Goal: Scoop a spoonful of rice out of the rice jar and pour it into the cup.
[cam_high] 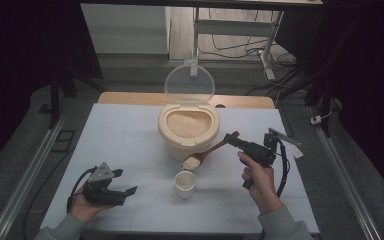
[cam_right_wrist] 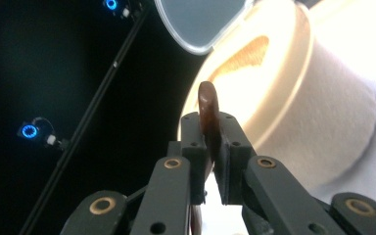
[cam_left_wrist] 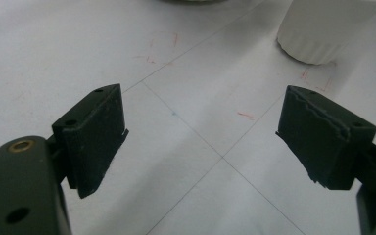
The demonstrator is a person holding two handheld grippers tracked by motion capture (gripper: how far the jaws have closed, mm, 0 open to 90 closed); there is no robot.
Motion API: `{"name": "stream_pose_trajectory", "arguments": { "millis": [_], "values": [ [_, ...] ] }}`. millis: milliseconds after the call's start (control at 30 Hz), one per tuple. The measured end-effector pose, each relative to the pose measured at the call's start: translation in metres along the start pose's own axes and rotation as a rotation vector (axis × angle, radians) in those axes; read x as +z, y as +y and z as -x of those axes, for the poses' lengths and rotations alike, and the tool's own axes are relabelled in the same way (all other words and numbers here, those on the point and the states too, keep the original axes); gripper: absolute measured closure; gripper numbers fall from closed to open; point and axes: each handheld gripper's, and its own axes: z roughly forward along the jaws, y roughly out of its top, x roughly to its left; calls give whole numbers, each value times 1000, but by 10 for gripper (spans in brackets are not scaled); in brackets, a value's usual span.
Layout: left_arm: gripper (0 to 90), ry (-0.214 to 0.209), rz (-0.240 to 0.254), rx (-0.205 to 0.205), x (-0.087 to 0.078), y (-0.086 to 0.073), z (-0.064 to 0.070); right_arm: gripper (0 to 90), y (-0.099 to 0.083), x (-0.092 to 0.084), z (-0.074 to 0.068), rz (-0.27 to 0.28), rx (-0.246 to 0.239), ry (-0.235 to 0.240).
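Note:
A cream rice container (cam_high: 188, 131) with its clear lid (cam_high: 189, 83) raised stands mid-table, full of rice. My right gripper (cam_high: 234, 140) is shut on the handle of a wooden spoon (cam_high: 211, 150), whose bowl carries a heap of rice (cam_high: 191, 162) just above a small white cup (cam_high: 185, 183). In the right gripper view the spoon handle (cam_right_wrist: 209, 117) is pinched between the jaws, with the container (cam_right_wrist: 293, 88) behind it. My left gripper (cam_high: 125, 192) rests open at the front left of the table. The left gripper view has the jaws wide apart and the cup (cam_left_wrist: 323, 29) ahead.
A white sheet (cam_high: 125, 140) covers the wooden table. A desk frame with cables (cam_high: 240, 45) stands on the floor beyond the far edge. Metal rails (cam_high: 25, 185) run along both sides of the table.

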Motion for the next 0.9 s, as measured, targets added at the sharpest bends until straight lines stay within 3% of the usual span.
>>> {"name": "stream_pose_trajectory", "arguments": {
  "millis": [200,533,733,900],
  "values": [
    [180,-1,-1,0,0,0,0,836,-10,5,4,-46,-59,-53],
    [181,-1,-4,2,1,-1,-1,836,-18,15,2,-56,-175,-110],
    [181,-1,-8,4,2,-1,0,836,-21,14,-5,-45,-272,-119],
    [181,0,-7,4,2,-1,0,836,-26,12,-16,-39,-384,-109]
  ]
}}
